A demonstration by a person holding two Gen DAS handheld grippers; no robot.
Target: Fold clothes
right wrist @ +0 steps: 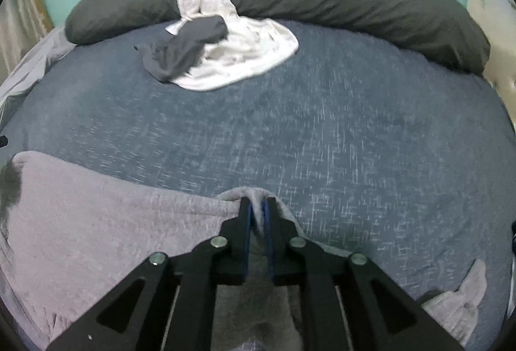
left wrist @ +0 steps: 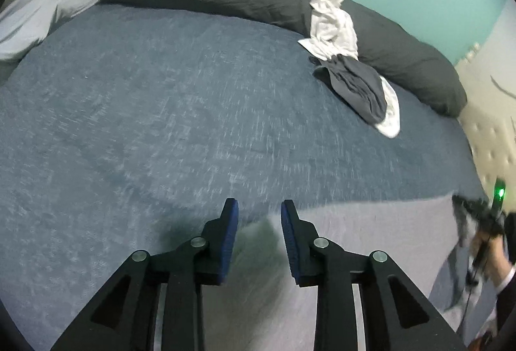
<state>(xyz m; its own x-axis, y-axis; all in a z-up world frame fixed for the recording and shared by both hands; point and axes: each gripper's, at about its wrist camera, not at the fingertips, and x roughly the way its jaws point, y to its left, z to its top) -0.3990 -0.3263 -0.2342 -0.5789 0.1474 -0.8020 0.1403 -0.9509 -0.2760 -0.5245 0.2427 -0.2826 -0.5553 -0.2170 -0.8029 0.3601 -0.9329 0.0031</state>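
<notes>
right tool (right wrist: 257,212) pinching grey garment (right wrist: 96,222), left tool (left wrist: 259,215) empty

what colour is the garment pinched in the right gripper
Light grey garment, fuzzy-looking; it shows best in the right wrist view, a fold between the right gripper pads.

We see the grey garment (right wrist: 96,222) cut off at the lower picture edge. In the left wrist view, the right hand-held gripper (left wrist: 464,209) is blurred; we cannot resolve its jaws there.
</notes>
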